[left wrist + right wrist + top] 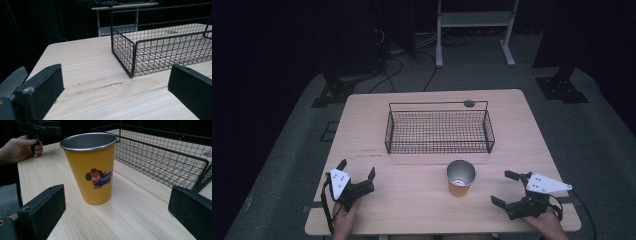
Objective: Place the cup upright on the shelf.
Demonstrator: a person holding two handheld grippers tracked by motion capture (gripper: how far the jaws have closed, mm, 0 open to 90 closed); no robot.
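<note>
On a pale wood surface (pixel 422 200) in a dark room, the yellow cup (pixel 460 178) stands upright before the wire basket (pixel 439 131), between the spread left tool (pixel 357 173) and spread right tool (pixel 504 187), its puppy print seen from the right gripper view.

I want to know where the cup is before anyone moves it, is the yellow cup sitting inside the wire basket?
No, the yellow cup stands upright on the bare table, in front of the wire basket and apart from it.
</note>
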